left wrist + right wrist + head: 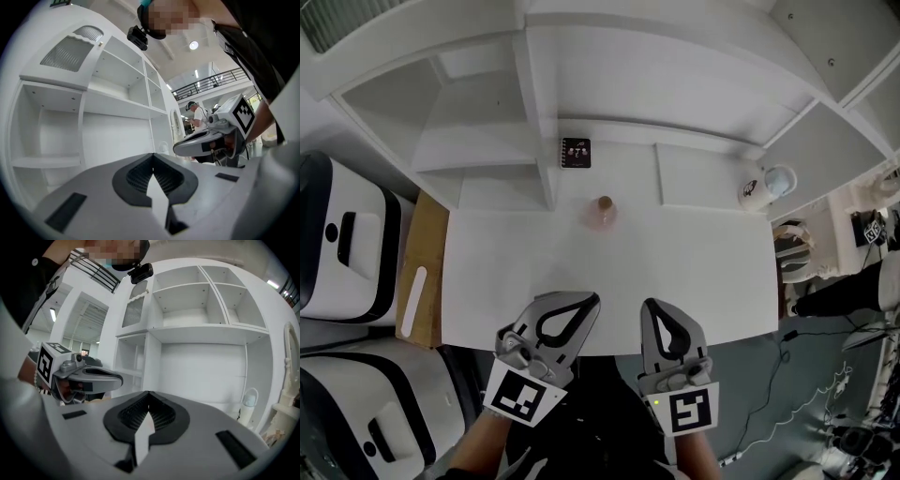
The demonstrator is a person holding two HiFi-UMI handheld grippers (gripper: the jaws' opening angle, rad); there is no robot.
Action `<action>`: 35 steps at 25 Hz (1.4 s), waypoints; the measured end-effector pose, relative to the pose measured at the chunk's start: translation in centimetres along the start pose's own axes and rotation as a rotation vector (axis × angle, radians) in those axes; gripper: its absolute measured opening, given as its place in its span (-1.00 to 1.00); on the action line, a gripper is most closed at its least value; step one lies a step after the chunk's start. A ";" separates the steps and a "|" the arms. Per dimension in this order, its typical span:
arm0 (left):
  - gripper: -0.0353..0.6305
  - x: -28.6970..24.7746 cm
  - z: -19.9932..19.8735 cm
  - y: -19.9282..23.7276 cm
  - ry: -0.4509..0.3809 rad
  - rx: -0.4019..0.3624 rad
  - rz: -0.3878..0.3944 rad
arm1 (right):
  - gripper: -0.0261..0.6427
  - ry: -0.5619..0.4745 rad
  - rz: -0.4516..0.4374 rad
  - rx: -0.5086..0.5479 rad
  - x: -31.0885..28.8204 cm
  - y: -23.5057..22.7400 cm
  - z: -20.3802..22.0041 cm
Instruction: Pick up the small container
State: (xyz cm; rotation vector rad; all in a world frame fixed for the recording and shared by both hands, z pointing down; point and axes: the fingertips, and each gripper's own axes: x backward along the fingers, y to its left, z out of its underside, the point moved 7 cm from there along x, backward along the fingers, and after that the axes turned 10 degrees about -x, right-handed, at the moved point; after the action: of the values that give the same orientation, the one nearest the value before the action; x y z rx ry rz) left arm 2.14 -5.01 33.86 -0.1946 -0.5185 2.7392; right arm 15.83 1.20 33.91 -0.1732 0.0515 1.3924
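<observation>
We hold both tools shut and empty. In the left gripper view the left gripper (153,155) has its two dark ribbed pads pressed together at the tip, with nothing between them. The right gripper view shows the same for the right gripper (148,393): jaws together, nothing held. From the head view we see the two grippers side by side over the near edge of the white desk (694,281), tips pointing away from us, each gripper in a hand. Neither touches anything on the desk. Each gripper also shows in the other's view, level with it and close beside it.

The small container (602,214), a pale pinkish jar with a brown stopper, stands upright near the middle of the desk, ahead of both grippers and well apart from them. Behind it a black square card (576,153) leans at the foot of the upright divider of the white shelf unit (487,141), whose compartments rise at the back of the desk. At the far right of the desk a white mug with a dark print (755,193) sits just beside a small white and pale-blue object (779,178).

To the left of the desk a wooden board (425,281) lies beside white-and-black cases (342,248). To the right we see grey floor (769,394) with cables (811,398).
</observation>
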 end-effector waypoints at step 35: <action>-0.89 -0.9 2.2 0.8 0.200 0.017 -0.317 | -0.50 0.228 -0.287 0.112 -16.9 -8.5 9.0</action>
State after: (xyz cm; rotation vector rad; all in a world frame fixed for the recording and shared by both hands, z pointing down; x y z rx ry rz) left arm 2.35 -6.78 35.67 -0.3458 -0.4297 2.3838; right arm 20.61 -15.30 45.95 -0.2352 0.2830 1.0760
